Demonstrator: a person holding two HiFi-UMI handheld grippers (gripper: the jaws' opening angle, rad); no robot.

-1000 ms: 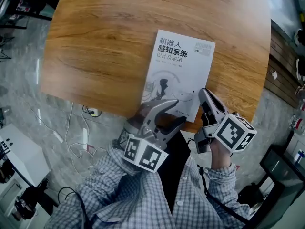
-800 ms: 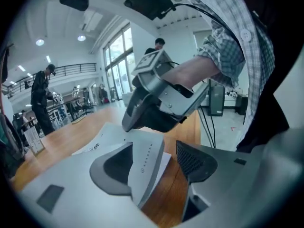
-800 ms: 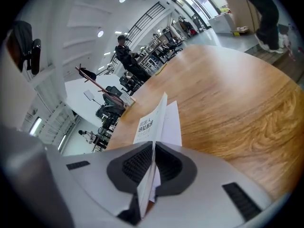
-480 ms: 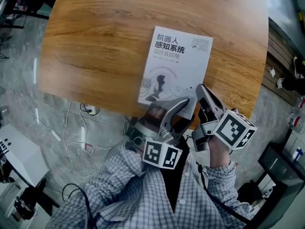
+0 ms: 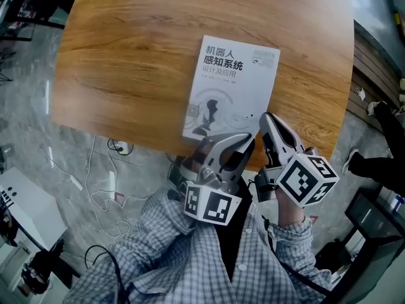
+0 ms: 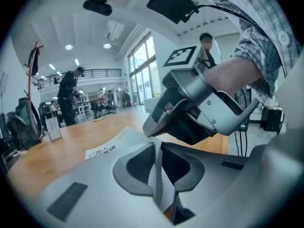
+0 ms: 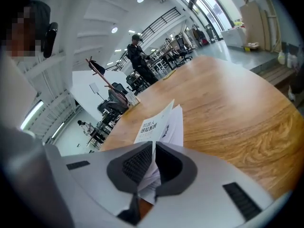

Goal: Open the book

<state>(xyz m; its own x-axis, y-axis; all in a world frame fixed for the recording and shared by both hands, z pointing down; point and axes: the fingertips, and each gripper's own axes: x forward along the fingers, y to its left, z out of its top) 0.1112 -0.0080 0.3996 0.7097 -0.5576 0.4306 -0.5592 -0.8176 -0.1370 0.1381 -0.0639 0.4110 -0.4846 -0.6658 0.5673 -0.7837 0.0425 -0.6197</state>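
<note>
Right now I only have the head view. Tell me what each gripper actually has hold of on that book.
Observer: The left gripper has just been closing and now pinches one thin leaf at the near edge of the book.
Operator: Now check the right one.
Observer: The right gripper is shut on a thicker bunch of pages.
Operator: Say whether the book is open at all.
Observer: Partly. Beyond the right jaws the cover stands up, apart from the pages behind it.
</note>
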